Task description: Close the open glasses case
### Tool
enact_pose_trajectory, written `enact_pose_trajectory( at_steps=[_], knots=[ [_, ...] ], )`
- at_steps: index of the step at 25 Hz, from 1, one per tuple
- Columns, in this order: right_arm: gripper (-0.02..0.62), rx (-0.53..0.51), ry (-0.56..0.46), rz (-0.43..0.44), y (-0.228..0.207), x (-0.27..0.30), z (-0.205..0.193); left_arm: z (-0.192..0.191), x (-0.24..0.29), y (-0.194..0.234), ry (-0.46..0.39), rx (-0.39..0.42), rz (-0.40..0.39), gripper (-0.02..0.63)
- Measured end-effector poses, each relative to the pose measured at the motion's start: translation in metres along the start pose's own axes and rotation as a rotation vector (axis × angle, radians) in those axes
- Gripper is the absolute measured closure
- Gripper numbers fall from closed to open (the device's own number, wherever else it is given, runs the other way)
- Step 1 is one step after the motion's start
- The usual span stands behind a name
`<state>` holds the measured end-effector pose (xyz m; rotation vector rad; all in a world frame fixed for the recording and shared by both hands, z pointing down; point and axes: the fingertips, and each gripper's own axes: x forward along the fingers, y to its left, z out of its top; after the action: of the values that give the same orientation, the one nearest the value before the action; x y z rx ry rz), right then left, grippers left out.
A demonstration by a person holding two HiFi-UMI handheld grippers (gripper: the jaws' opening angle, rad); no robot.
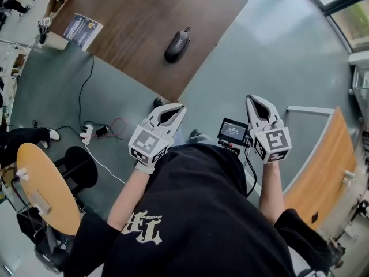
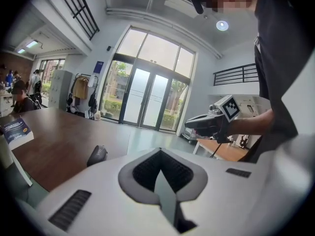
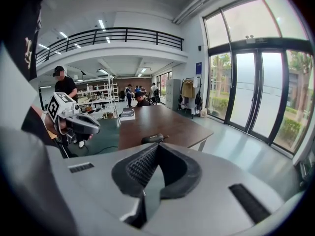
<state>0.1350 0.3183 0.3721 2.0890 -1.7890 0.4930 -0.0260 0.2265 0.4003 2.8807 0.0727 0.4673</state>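
A dark oval glasses case (image 1: 177,45) lies near the front edge of the brown table (image 1: 144,16), and its lid looks down. It also shows small in the left gripper view as the case (image 2: 97,155) and in the right gripper view as the case (image 3: 152,138). My left gripper (image 1: 180,107) and right gripper (image 1: 252,98) hang over the grey floor, well short of the table and side by side. Both point toward the table. Each pair of jaws meets at the tips with nothing between them, as seen on the left gripper (image 2: 159,152) and the right gripper (image 3: 156,145).
A booklet (image 1: 82,30) lies on the table's left end. A power strip (image 1: 87,133) with cables sits on the floor. A round yellow table (image 1: 46,186) and a black stool (image 1: 81,166) stand at left, a wooden bench (image 1: 323,172) at right. A small screen (image 1: 233,131) hangs at my waist.
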Motion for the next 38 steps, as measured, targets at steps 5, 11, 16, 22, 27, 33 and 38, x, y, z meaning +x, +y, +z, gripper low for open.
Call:
enact_pose_trajectory(
  at_steps=[5, 11, 16, 22, 27, 33, 38],
  knots=[
    [0.607, -0.012, -0.017, 0.027, 0.010, -0.040, -0.024, -0.005, -0.012, -0.041, -0.025, -0.021, 0.037, 0.600],
    [0.607, -0.028, -0.037, 0.073, 0.036, -0.063, -0.036, -0.003, -0.045, -0.054, -0.054, -0.071, 0.106, 0.601],
    [0.607, -0.096, -0.052, 0.051, 0.056, -0.076, -0.032, -0.002, -0.064, -0.049, -0.084, -0.062, 0.118, 0.600],
    [0.607, -0.125, -0.088, 0.024, 0.087, -0.081, -0.017, 0.004, -0.083, -0.032, -0.089, -0.025, 0.063, 0.601],
    [0.607, -0.129, -0.123, 0.061, 0.149, -0.054, 0.018, 0.014, -0.135, -0.006, -0.122, -0.019, 0.034, 0.600],
    [0.607, -0.269, -0.110, 0.167, 0.241, -0.023, 0.060, 0.025, -0.178, 0.033, -0.173, -0.013, 0.016, 0.600],
    [0.607, -0.251, -0.113, 0.138, 0.248, -0.022, 0.064, 0.035, -0.177, 0.036, -0.204, -0.024, -0.013, 0.600]
  ],
)
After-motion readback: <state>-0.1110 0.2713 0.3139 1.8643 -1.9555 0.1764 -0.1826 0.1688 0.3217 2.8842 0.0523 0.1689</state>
